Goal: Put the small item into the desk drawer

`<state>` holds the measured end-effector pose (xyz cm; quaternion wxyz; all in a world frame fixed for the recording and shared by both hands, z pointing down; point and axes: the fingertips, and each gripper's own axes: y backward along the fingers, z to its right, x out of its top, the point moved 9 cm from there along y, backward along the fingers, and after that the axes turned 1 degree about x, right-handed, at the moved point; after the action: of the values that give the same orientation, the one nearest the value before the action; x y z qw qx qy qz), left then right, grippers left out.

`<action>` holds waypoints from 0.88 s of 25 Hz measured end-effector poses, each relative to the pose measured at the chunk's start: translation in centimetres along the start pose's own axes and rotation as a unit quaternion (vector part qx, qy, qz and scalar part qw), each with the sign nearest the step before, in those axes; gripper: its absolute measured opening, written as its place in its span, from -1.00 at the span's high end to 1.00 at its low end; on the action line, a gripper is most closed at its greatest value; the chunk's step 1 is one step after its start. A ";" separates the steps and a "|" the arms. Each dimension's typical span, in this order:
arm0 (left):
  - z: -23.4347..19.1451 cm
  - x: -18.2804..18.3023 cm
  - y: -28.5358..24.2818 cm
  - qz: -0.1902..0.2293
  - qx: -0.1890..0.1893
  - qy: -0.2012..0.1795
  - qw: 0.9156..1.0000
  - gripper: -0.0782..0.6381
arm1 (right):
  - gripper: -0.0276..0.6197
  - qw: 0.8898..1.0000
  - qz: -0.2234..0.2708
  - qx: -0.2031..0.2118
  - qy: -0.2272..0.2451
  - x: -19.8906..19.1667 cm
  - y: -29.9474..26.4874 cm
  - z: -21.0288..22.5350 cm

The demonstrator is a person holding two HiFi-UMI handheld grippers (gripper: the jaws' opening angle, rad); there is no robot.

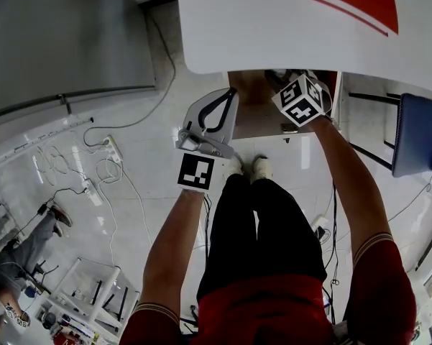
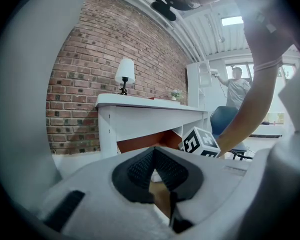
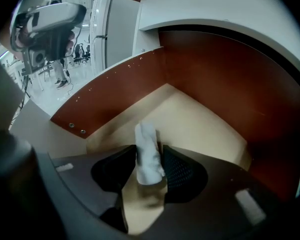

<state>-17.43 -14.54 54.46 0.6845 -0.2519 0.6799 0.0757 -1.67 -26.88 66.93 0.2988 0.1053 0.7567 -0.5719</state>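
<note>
Entry: small white item point(image 3: 146, 156), upright between the wide-spread jaws of my right gripper point(image 3: 149, 148), over the open drawer point(image 3: 199, 124) for release, I judge. Left gripper point(image 2: 153, 151): jaws closed, empty, idling.

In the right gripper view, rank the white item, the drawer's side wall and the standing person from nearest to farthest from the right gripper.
1. white item: between the right gripper jaws.
2. drawer's side wall: left, beyond the item.
3. standing person: upper left, far out in the room.
</note>
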 end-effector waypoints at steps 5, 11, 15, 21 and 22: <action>0.0 -0.1 -0.1 0.000 -0.001 0.004 1.000 0.76 | 0.33 1.000 0.002 0.018 0.015 0.1 0.9 -0.8; 0.0 -0.3 -0.2 -0.001 -0.005 0.005 1.000 0.76 | 0.31 0.999 0.036 0.040 0.011 0.9 2.6 -1.5; 0.4 0.0 -0.1 -0.005 -0.009 0.004 1.000 0.76 | 0.41 0.997 0.062 0.037 -0.008 1.5 4.2 -1.7; 1.1 0.5 0.0 -0.005 -0.018 -0.004 1.000 0.76 | 0.79 0.995 0.097 0.025 -0.017 1.9 6.7 -2.3; 1.3 0.7 0.0 -0.004 -0.019 -0.005 1.000 0.76 | 0.85 0.994 0.103 0.021 -0.016 2.1 7.3 -2.3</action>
<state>-16.23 -14.09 53.67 0.6832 -0.2673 0.6740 0.0865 -0.43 -22.75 60.30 0.3660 0.1803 0.7247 -0.5553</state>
